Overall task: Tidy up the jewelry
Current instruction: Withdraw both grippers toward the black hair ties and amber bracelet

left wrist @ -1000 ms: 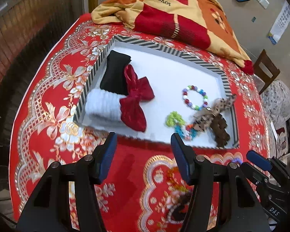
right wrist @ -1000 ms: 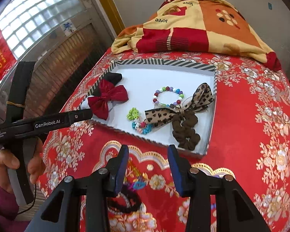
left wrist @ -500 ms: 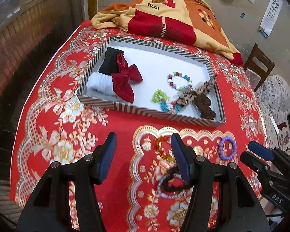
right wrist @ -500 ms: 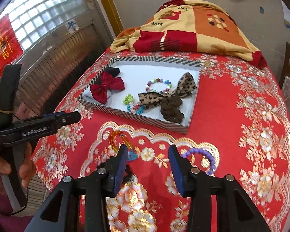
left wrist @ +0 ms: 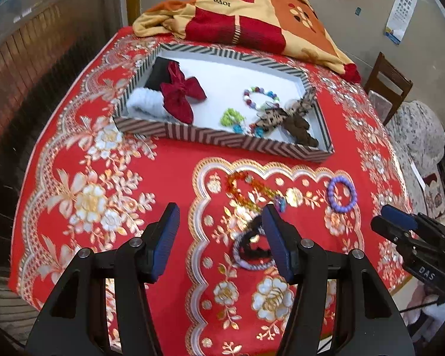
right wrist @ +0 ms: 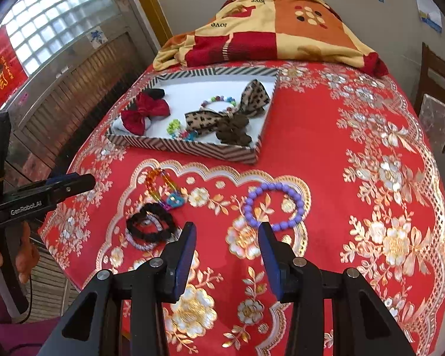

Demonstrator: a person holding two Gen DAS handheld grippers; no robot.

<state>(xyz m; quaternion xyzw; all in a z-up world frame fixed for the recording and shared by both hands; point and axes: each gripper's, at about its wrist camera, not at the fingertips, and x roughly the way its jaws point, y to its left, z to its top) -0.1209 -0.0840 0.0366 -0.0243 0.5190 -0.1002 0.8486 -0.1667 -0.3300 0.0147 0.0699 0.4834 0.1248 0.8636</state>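
though the left gripper (left wrist: 221, 228) gapes wide and the right gripper (right wrist: 227, 244) narrower, both empty, the left's pad hides part of the black hair tie (left wrist: 253, 247) at lower centre; purple bracelet (right wrist: 273, 204) lies mid-frame.

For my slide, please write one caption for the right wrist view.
Open right gripper above purple bracelet and hair ties; tray beyond.

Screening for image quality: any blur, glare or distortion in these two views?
Left wrist view: heavy fisheye bending of the striped tray, dark vignette corners, hair ties slightly soft. Right wrist view: same bending, glass-block window overexposed, purple bead bracelet sharp.
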